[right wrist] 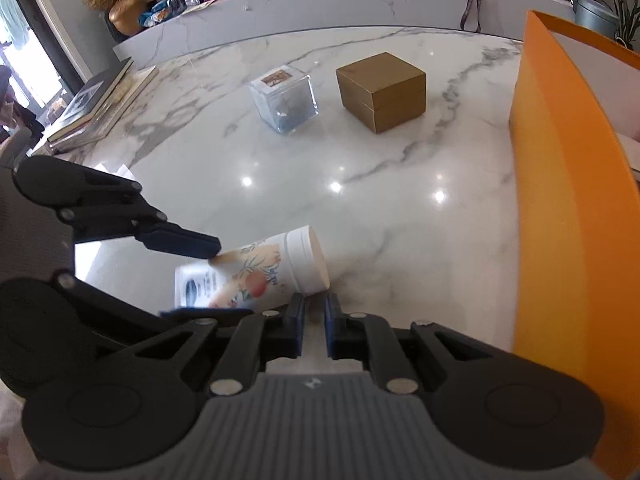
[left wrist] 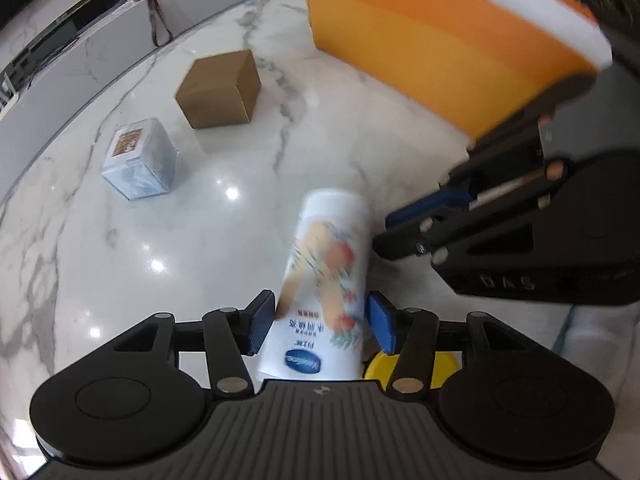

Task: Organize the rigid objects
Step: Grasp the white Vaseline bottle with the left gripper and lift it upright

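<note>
Barely started, by the look: lotion tube (left wrist: 324, 280) lying on the marble counter (left wrist: 160, 240) between the released left tongs (left wrist: 320, 320), pads apart from it. Right tongs (right wrist: 314, 328) clenched, empty. Brown box (right wrist: 380, 90) and clear cube (right wrist: 284, 98) untouched; orange bin (right wrist: 568, 208) waiting.

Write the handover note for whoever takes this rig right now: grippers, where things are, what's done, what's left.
Left gripper: jaws open, straddling the white tube, which lies on its side on the marble table; pads not clearly pressing.
Right gripper: jaws nearly shut, nothing between them, just beside the tube's cap end.
Orange box: stands on the right, open-topped.
Brown box and clear cube: farther back on the table, side by side, apart.
Done: nothing visibly sorted yet.
Left: probably grip the tube, then place it and both boxes.
</note>
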